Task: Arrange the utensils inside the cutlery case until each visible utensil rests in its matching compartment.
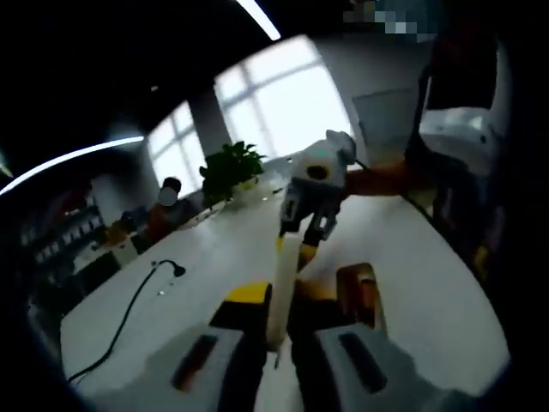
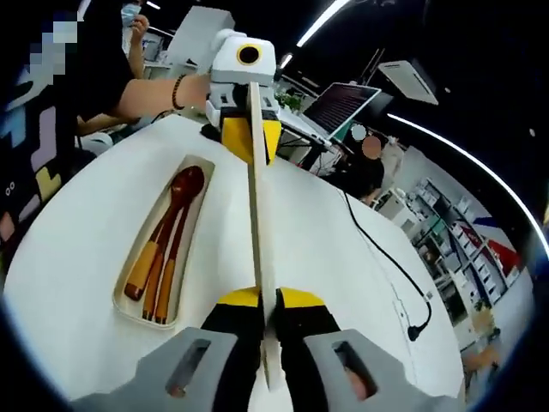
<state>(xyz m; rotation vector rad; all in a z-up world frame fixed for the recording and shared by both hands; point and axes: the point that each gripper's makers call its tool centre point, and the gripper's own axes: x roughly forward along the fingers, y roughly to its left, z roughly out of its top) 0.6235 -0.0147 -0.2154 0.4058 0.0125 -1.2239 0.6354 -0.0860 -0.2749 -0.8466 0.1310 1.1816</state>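
My right gripper [image 2: 268, 330] and left gripper [image 2: 249, 116] each clamp 1 end of the long flat cream lid [image 2: 259, 223], frame centre; the cream cutlery case [image 2: 199, 225] with wooden utensils [image 2: 163, 245] sits left.

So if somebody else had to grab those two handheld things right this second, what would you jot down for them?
Left tongs: shut on one end of the pale flat stick.
Right tongs: shut on its other end, so the stick spans between both, held above the white table.
Cutlery case: lies open on the table, beside the stick. Inside it are a wooden spoon and orange-handled utensils, lying lengthwise.
Done: those utensils are already in the case.
Left: lower the stick into the case, probably alongside the others, then let go with both tongs.
A black cable lies on the table on the other side of the stick.
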